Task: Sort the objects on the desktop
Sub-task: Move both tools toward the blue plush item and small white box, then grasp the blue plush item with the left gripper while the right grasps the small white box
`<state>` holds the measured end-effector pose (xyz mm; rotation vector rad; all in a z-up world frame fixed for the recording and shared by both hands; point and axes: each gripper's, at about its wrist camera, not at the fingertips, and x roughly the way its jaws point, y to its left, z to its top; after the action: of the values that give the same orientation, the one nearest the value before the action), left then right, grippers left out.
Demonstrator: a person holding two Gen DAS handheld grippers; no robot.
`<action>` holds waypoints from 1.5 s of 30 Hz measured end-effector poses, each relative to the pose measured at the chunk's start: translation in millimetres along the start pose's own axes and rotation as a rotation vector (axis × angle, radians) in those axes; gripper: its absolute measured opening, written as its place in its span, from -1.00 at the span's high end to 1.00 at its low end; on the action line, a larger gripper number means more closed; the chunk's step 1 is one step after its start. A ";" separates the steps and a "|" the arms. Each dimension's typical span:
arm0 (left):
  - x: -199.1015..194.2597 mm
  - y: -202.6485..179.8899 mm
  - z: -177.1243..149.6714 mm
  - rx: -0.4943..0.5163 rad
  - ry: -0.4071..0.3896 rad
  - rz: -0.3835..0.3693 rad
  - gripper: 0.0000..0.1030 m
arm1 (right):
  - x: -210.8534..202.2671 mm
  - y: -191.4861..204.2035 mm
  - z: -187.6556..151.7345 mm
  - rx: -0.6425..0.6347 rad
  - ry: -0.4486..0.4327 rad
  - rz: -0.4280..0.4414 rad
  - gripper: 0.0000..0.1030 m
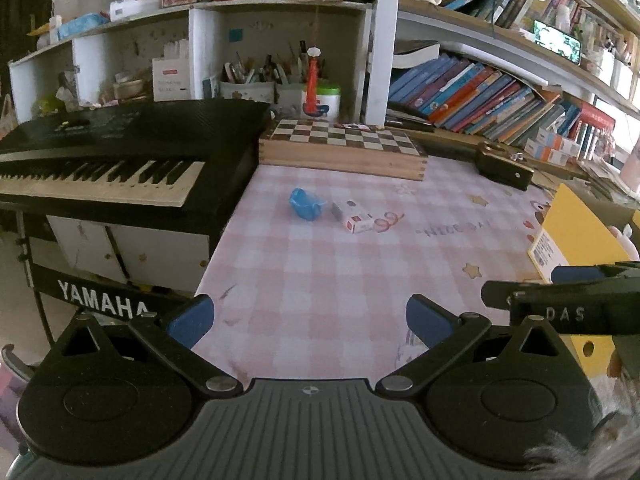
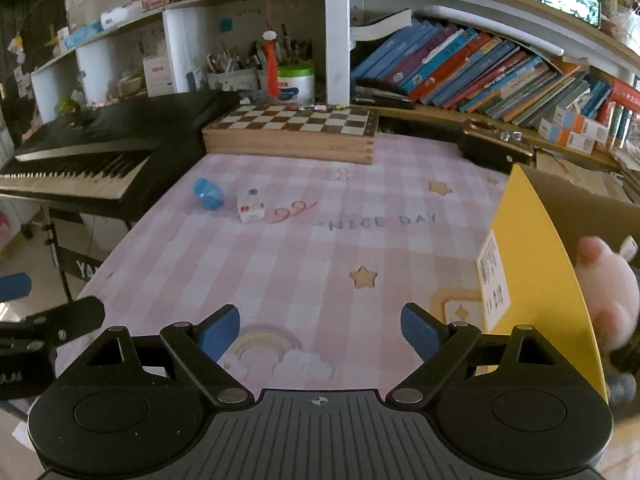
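Both grippers are held low over a desk covered by a pink checked tablecloth [image 1: 320,264]. The left gripper [image 1: 310,320] is seen with its blue-padded fingers spread wide, nothing between them. The right gripper [image 2: 320,330] is likewise held with its fingers wide apart and empty.

In the left wrist view, a small blue object [image 1: 306,204] is found at about 12 o'clock from the gripper, well ahead on the cloth, with a small white box [image 1: 354,216] just beside it toward 1 o'clock; whether the two touch cannot be told. In the right wrist view the same pair is placed at about 11 o'clock.

A wooden chessboard box [image 1: 340,146] is set at the far edge of the cloth at 12 o'clock. A black Yamaha keyboard [image 1: 120,160] is stood along the desk's side at 10 o'clock. A yellow cardboard box [image 2: 536,264] is seen at 3 o'clock of the right gripper, open, with a pink plush toy [image 2: 608,292] inside it. Bookshelves [image 1: 500,92] are filled with leaning books at 1 to 2 o'clock.
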<state>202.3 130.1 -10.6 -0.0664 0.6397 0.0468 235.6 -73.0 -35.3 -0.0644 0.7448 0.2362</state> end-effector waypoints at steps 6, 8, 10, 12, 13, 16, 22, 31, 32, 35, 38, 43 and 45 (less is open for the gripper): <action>24.4 -2.3 17.3 0.015 0.001 0.029 -1.00 | 22.0 -12.3 22.7 0.020 -0.007 0.003 -0.75; 33.9 -1.6 22.7 0.013 0.006 0.040 -1.00 | 28.8 -15.1 30.3 0.025 -0.013 0.005 -0.75; 42.5 -1.4 27.2 0.013 0.009 0.047 -1.00 | 34.9 -16.8 37.5 0.030 -0.019 0.008 -0.75; 51.5 -2.1 31.5 0.020 0.008 0.053 -1.00 | 40.7 -17.9 44.5 0.033 -0.024 0.013 -0.75; 56.7 -2.9 34.0 0.028 0.008 0.055 -1.00 | 43.5 -18.3 47.2 0.033 -0.024 0.017 -0.75; 71.6 -6.5 42.2 0.056 0.004 0.064 -1.00 | 53.6 -17.3 53.3 0.025 -0.022 0.026 -0.75; 102.4 -4.4 62.8 0.052 0.003 0.067 -1.00 | 78.5 -13.9 59.4 0.015 0.016 0.025 -0.75; 168.2 -3.7 79.8 0.101 0.045 0.054 -0.59 | 102.2 -0.8 60.2 -0.022 0.048 0.022 -0.75; 175.7 -3.6 80.8 0.107 0.054 0.047 -0.56 | 104.5 0.9 60.4 -0.028 0.052 0.025 -0.75; 194.9 -4.9 81.8 0.129 0.071 0.036 -0.45 | 111.6 6.8 61.4 -0.049 0.064 0.034 -0.75; 209.7 -5.2 83.3 0.136 0.081 0.024 -0.24 | 117.7 13.5 62.1 -0.074 0.083 0.040 -0.74; 227.8 -2.0 81.7 0.100 0.111 -0.006 0.19 | 123.7 23.8 65.0 -0.116 0.087 0.067 -0.74; 226.3 -0.5 81.3 0.093 0.104 -0.023 0.25 | 127.0 27.4 67.3 -0.127 0.082 0.081 -0.74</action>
<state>432.0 141.1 -80.8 0.0135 0.7438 -0.0091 364.0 -12.8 -71.3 -0.1653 0.8148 0.3595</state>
